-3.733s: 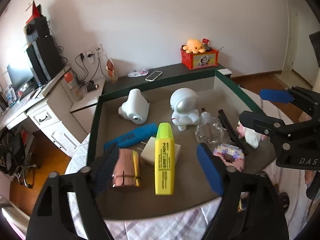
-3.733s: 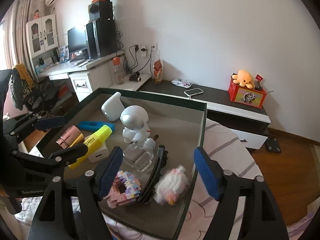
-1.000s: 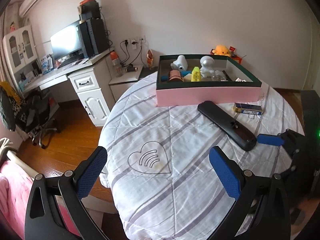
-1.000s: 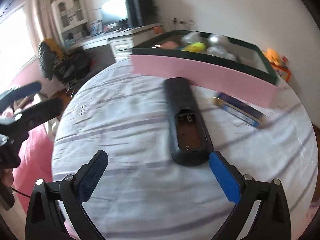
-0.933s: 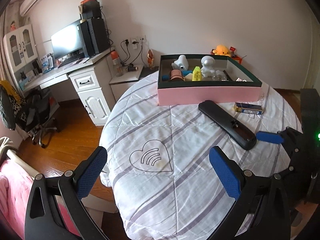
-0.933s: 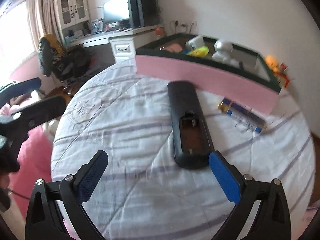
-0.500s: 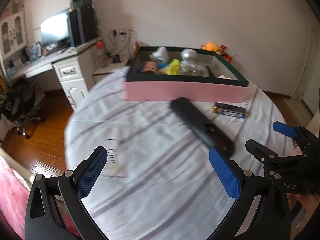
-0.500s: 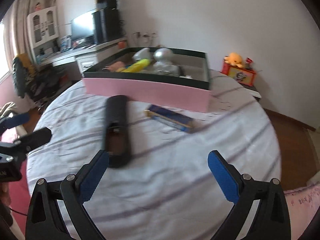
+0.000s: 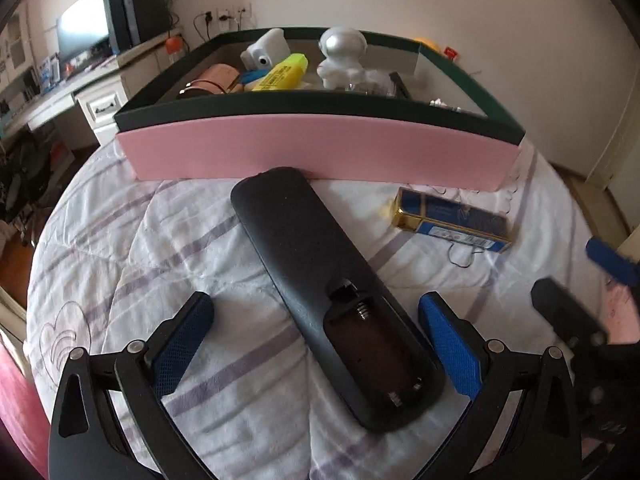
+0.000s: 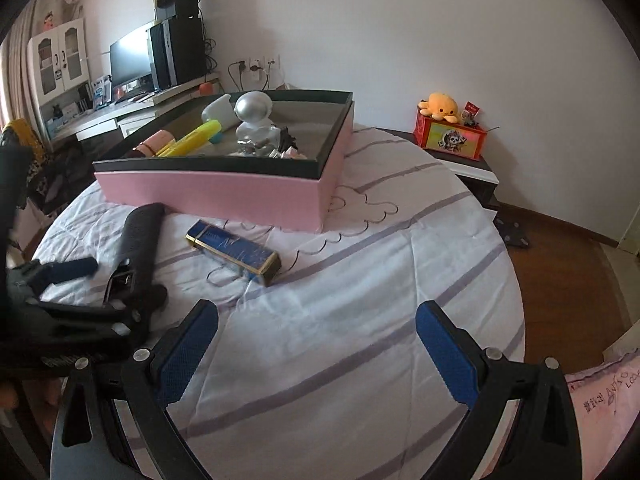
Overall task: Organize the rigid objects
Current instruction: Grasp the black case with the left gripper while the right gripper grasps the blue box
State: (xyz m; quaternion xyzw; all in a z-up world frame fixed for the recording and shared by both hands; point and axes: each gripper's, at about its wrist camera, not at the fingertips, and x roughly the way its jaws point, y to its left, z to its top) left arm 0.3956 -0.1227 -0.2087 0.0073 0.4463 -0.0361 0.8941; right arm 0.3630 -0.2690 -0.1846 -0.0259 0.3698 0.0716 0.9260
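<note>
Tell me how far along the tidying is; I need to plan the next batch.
Several items, such as the yellow highlighter and astronaut figure, already sit in the pink box. Nothing is held: the left claw is open around the black remote. The remote and blue pack remain on the bed.

Right hand-held gripper [image 9: 592,280] motion-blurred

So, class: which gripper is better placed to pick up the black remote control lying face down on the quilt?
Left. The left gripper is open with the black remote control lying between its fingers; the right gripper faces bare quilt beside it.
</note>
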